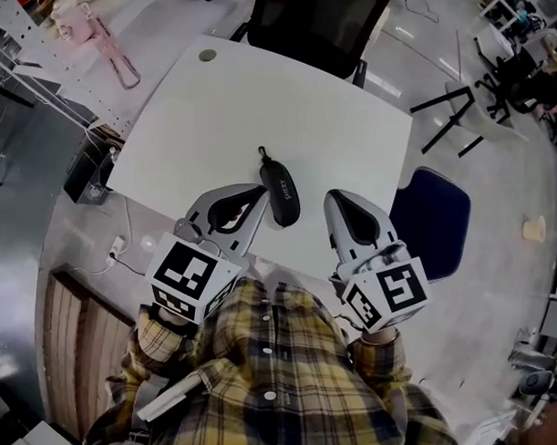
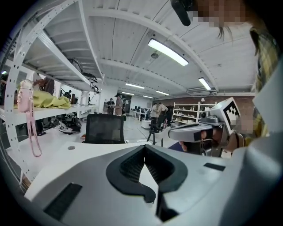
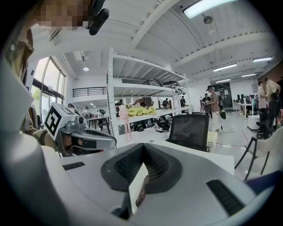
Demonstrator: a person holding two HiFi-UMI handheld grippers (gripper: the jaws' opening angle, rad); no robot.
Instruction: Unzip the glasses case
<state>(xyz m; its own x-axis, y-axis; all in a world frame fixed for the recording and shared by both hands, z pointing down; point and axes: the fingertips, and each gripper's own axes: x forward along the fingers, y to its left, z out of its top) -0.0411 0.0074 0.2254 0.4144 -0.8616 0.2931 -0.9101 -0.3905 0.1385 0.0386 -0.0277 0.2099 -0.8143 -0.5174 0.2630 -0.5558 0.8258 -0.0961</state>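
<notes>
Flanking the glasses case (image 1: 280,192) near the table (image 1: 292,99) edge: left tongs (image 1: 257,195), right tongs (image 1: 335,203), closed, empty.

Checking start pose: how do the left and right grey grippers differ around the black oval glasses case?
The left grey gripper lies left of the black glasses case, its tip almost at it; the right grey gripper to its right, clearly apart. The left leans rightward, the right leftward. Both are shut and empty.

White table (image 1: 265,98) center. Black office chair (image 1: 317,22) at its far side. Dark blue seat (image 1: 431,218) just right of table. Pink bottle (image 1: 71,18) with strap on white shelf, far left.
</notes>
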